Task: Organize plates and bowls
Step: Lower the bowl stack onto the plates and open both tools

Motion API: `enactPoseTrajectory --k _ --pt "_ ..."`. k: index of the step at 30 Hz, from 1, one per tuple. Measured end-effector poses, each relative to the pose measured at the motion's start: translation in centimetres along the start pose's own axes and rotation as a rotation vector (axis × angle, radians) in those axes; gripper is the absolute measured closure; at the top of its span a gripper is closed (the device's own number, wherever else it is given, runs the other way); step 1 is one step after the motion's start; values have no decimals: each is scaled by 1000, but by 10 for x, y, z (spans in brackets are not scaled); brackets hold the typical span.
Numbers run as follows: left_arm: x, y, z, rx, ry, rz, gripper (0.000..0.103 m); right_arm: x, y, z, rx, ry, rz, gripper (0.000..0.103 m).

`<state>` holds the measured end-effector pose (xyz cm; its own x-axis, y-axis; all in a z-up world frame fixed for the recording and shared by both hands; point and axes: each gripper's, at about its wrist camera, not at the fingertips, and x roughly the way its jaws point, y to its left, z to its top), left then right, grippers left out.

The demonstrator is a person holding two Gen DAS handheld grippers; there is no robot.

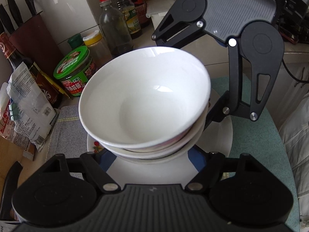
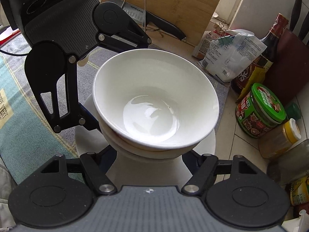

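A nested stack of white bowls (image 1: 144,96) (image 2: 154,100) stands over a white plate (image 1: 222,135) (image 2: 207,145) with a flower print. The plate lies over grey and teal cloths. My left gripper (image 1: 150,161) comes in from the near side of its view, its blue fingers (image 1: 103,160) flanking the bottom bowl, shut on the stack. My right gripper (image 2: 150,155) holds the same stack from the opposite side, and one of its fingers (image 1: 216,114) reaches in under the bowl rims. The pads are hidden beneath the bowls. Whether the stack rests on the plate I cannot tell.
A green-lidded jar (image 1: 75,71), oil and sauce bottles (image 1: 115,27), a knife block (image 1: 32,38) and a paper bag (image 1: 29,104) crowd one side of the counter. A wooden cutting board (image 2: 164,5) and a black-handled knife (image 2: 164,27) stand behind. The teal cloth (image 1: 256,154) lies beside the plate.
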<state>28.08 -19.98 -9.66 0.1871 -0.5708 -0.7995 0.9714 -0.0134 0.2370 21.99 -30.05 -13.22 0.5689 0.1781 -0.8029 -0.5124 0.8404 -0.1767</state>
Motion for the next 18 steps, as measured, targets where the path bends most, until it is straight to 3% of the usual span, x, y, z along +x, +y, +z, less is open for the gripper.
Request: enactPoseTrajectory --k 7,9,11,13,18 --pt "3 4 -2 -21 -14 -8 22 0 -1 1 -8 -3 -7 23" --pt "3 4 -3 -22 -23 -2 22 -1 0 0 -2 -18 -8 16" --pt "2 0 -5 -12 -39 37 15 -3 0 0 11 -36 -14 0" --pt "-3 -2 -8 -15 -51 72 9 -6 0 1 16 -48 -18 0" --pt "-26 -4 -21 -172 -81 152 8 -14 1 -4 30 -58 -24 0"
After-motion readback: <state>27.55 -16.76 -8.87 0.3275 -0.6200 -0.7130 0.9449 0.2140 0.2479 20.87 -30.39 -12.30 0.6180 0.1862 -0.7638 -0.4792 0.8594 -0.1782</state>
